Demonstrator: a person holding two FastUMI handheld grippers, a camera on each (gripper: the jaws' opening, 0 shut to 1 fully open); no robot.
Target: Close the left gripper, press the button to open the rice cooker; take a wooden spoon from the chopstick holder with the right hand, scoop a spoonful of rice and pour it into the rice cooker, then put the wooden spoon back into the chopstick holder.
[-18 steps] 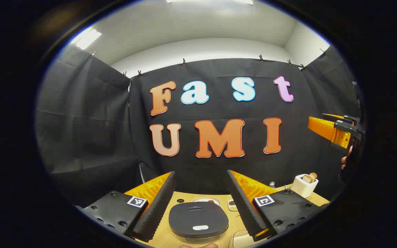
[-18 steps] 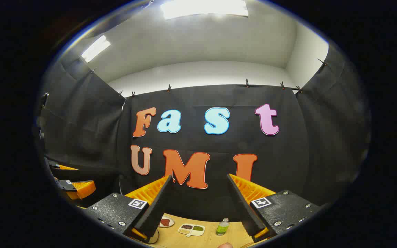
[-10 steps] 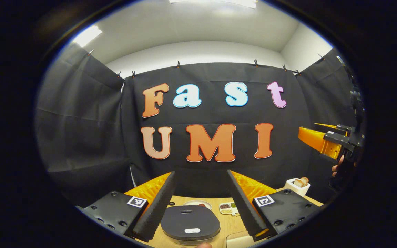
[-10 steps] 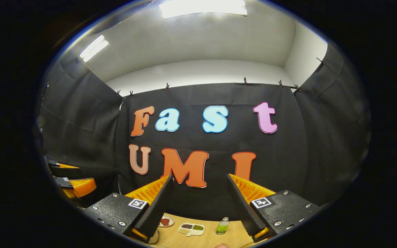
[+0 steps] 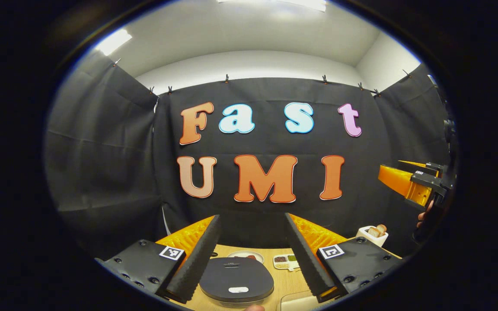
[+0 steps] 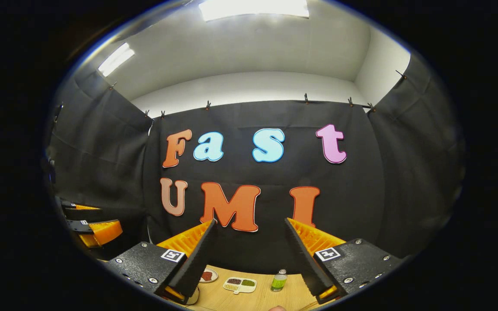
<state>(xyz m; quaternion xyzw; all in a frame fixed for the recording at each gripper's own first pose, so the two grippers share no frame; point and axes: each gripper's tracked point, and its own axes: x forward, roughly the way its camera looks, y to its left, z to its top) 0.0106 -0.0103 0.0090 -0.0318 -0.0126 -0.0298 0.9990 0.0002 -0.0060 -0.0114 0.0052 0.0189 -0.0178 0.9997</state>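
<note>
both views tilted down slightly since earlier. left gripper [image 5: 252,252] fingers spread wide, empty, above closed rice cooker [image 5: 236,280]. right gripper [image 6: 249,255] fingers also spread, empty.

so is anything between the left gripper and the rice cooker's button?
Nothing visible: the left gripper hangs open above the dark, closed rice cooker, and its white oval button shows uncovered between the fingers.
</note>
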